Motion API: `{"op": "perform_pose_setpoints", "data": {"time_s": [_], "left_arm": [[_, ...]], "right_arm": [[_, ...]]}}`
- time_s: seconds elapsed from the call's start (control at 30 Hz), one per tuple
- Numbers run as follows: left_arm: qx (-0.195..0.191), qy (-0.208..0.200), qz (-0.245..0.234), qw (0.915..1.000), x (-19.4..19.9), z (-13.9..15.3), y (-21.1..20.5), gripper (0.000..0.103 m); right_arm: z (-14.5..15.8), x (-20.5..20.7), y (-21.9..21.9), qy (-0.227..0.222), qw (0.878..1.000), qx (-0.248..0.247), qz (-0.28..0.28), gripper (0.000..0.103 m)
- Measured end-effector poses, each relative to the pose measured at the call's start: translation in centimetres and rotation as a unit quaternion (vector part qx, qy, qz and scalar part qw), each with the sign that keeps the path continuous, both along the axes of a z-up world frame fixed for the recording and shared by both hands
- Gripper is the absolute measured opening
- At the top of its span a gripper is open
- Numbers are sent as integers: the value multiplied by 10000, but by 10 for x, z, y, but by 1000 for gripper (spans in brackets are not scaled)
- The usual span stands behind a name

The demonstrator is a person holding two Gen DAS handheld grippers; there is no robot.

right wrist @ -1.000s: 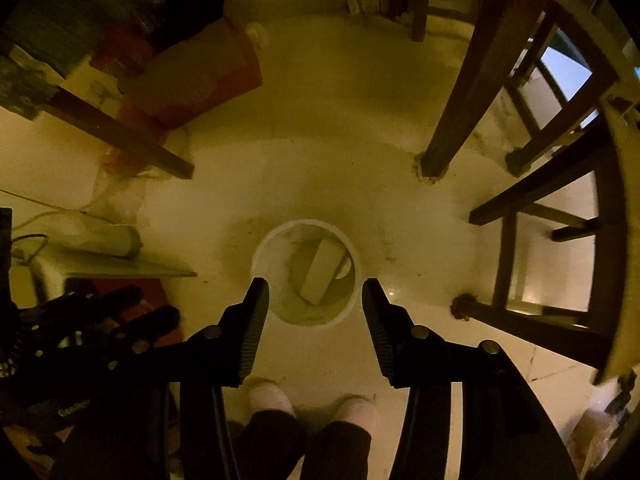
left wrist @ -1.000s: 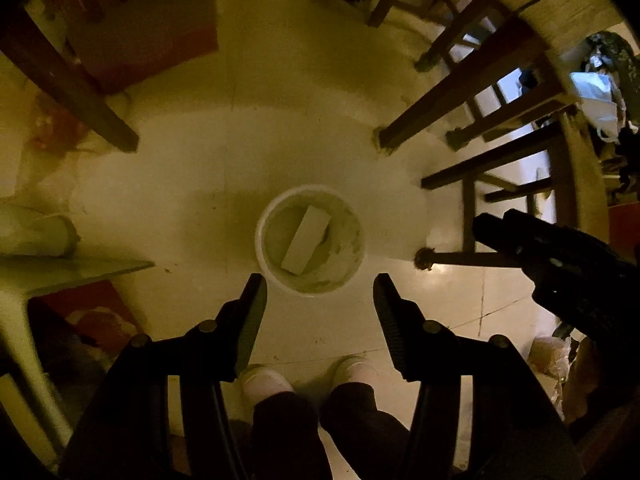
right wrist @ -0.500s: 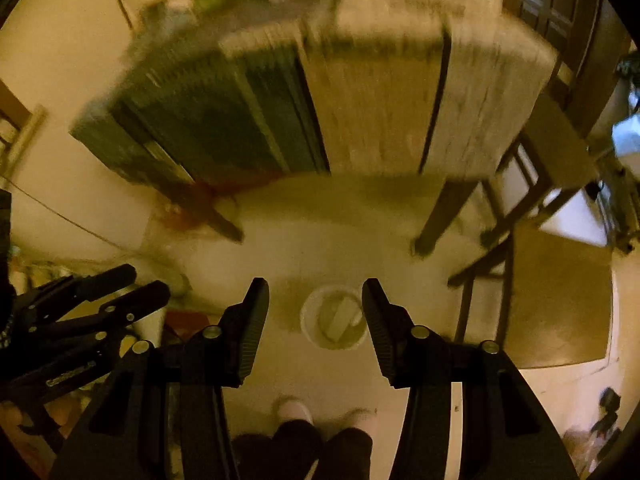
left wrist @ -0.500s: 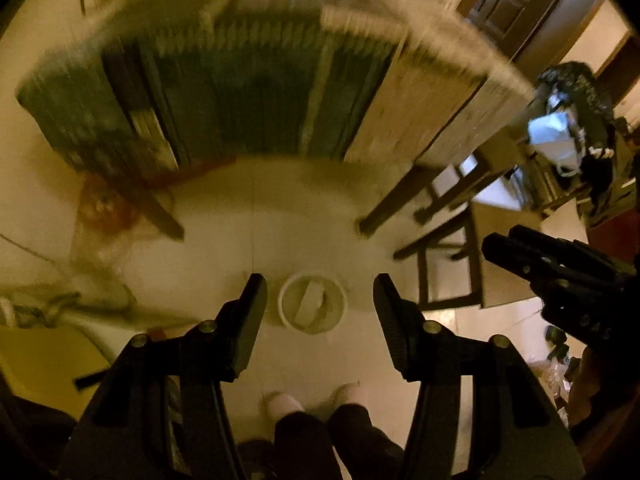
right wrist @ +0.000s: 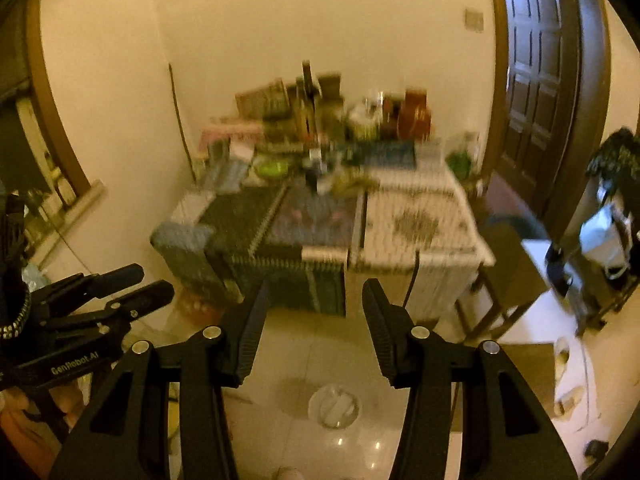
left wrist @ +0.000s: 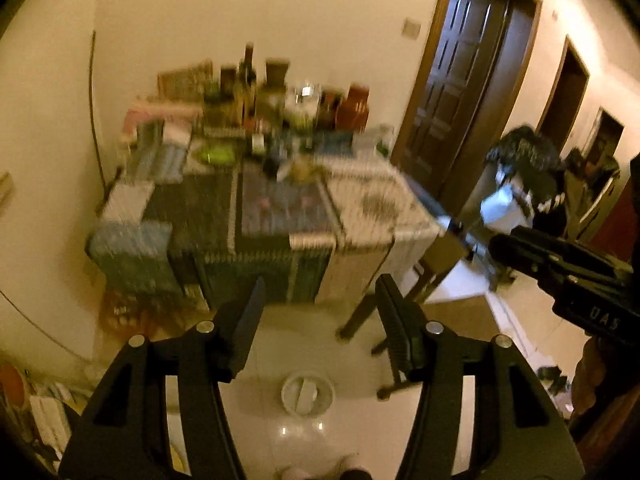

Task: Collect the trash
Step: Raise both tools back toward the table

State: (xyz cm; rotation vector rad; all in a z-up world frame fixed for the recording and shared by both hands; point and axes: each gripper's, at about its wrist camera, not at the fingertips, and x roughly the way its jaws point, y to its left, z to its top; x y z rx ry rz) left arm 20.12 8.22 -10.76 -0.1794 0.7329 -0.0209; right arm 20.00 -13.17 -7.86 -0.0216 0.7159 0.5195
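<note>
Bin below empty left gripper

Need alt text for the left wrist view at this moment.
The left gripper hangs open and empty above a white bucket on the pale floor. Beyond stands a cluttered table, blurred, with the right gripper entering at the right edge.
</note>
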Motion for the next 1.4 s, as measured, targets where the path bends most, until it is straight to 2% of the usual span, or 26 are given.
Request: {"op": "perform_pose_setpoints", "data": {"time_s": [0.1, 0.2, 0.27, 0.3, 0.37, 0.43, 0.7, 0.97, 1.07, 1.23, 1.4], "left_arm": [[106, -392, -11, 9992, -15, 35, 6, 57], [241, -733, 52, 9970, -29, 57, 10, 65], [271, -925, 83, 9953, -36, 69, 13, 74], [276, -991, 87, 9947, -38, 75, 14, 78], [288, -1107, 115, 9934, -40, 84, 15, 95], [324, -1241, 159, 9916, -41, 93, 16, 100], [453, -1289, 211, 9904, -6, 96, 12, 101], [579, -1275, 353, 9895, 62, 95, -5, 101], [513, -1275, 408, 9897, 91, 96, -11, 101], [449, -1221, 726, 9888, 136, 95, -22, 101], [368, -1140, 1084, 9869, 164, 88, -22, 101]], "right_arm": [[22, -11, -3, -258, 9995, 139, -131, 48], [35, -16, -5, -444, 9984, 262, -215, 51], [44, -19, -6, -572, 9975, 301, -293, 68], [49, -21, -7, -685, 9965, 331, -357, 71], [56, -22, -8, -863, 9946, 349, -452, 80], [61, -19, -8, -984, 9932, 327, -532, 87], [67, 12, -9, -1198, 9905, 407, -547, 89], [65, 74, -19, -1204, 9914, 400, -322, 89], [66, 100, -26, -1142, 9922, 447, -207, 89], [66, 139, -31, -1008, 9939, 451, 7, 89], [63, 172, -34, -928, 9945, 421, 223, 89]]}}
